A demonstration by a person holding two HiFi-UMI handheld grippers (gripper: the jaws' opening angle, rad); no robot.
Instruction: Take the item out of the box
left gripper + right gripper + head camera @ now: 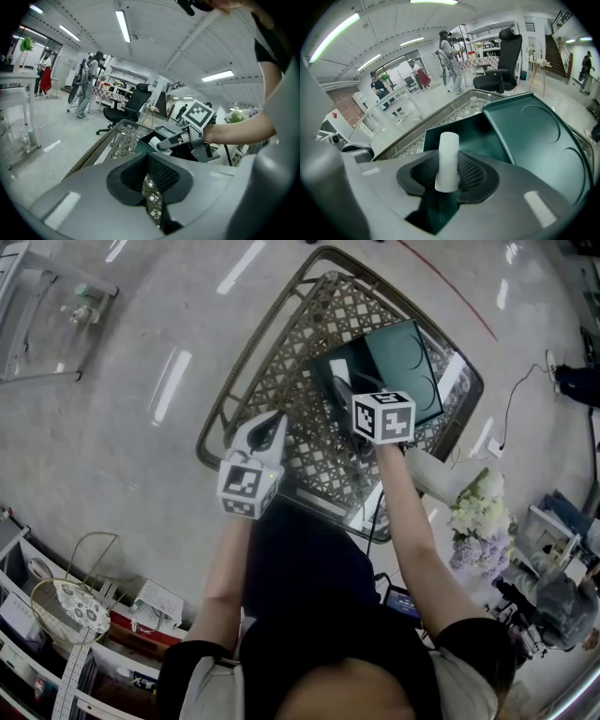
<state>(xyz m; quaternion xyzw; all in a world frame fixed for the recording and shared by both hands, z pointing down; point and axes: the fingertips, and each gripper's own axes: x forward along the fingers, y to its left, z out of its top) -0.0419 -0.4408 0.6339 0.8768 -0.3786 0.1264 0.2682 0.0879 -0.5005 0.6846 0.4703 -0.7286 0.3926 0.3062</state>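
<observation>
Two grippers: the left gripper [151, 190] has its jaws together, empty, over the wicker table [281, 381]; the right gripper [447, 174] pinches a white roll [448, 154] near its base, at the open green box [525, 136]; it looks light, squashy, best held mid-length

The person's left gripper [274, 423], at centre-left of the head view, is pointing towards the upper right with its jaws drawn together and nothing between them. The right gripper [337, 381], just right of centre, is tilting downward, its jaws clamping a white roll [447, 159]. The left forearm [225, 568] and right forearm [412, 531], both bare, are reaching up from the lower frame.
</observation>
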